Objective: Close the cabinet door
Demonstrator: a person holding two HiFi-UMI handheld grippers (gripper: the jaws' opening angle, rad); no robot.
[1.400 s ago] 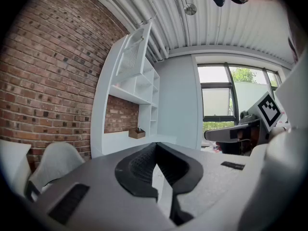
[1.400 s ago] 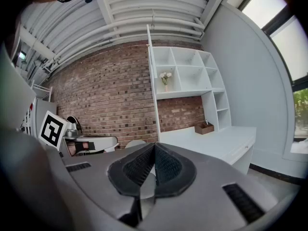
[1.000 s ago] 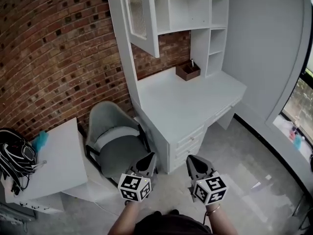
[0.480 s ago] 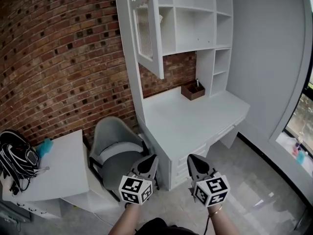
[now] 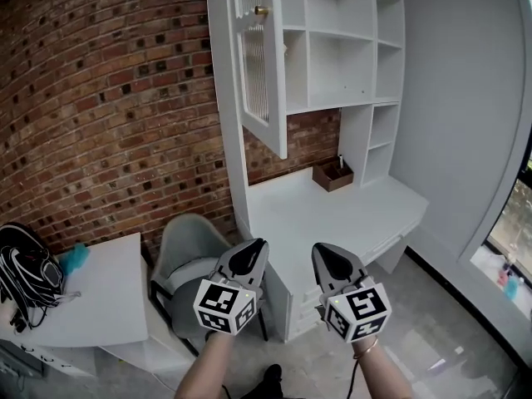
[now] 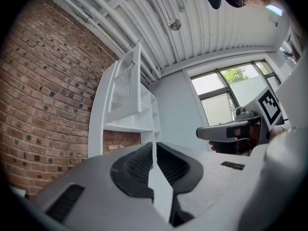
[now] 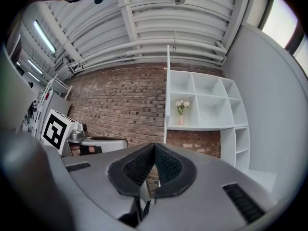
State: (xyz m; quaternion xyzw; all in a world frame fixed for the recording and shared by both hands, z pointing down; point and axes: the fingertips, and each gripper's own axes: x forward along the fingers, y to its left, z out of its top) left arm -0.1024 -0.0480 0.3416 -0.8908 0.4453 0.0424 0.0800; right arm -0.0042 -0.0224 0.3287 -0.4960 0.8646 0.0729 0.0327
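Observation:
The white cabinet door [image 5: 263, 65] with ribbed glass and a brass knob [image 5: 260, 11] stands swung open from the shelf unit above the desk. My left gripper [image 5: 252, 252] and right gripper [image 5: 322, 254] are side by side low in the head view, well short of the door, both shut with nothing between their pads. In the left gripper view the door [image 6: 126, 83] shows up and to the left of the left gripper [image 6: 154, 146]. The right gripper view shows the door [image 7: 167, 95] edge-on above the right gripper [image 7: 154, 146], beside shelves holding a flower vase [image 7: 181, 110].
A white desk [image 5: 332, 214] with drawers stands below the shelves, with a brown box [image 5: 332, 175] at its back. A grey chair [image 5: 187, 239] is tucked at its left. A white side table [image 5: 83, 293] carries a black helmet [image 5: 25, 273]. Brick wall left, window right.
Both grippers have risen together, still shut. The view has tilted up, so more of the open door and its knob now shows.

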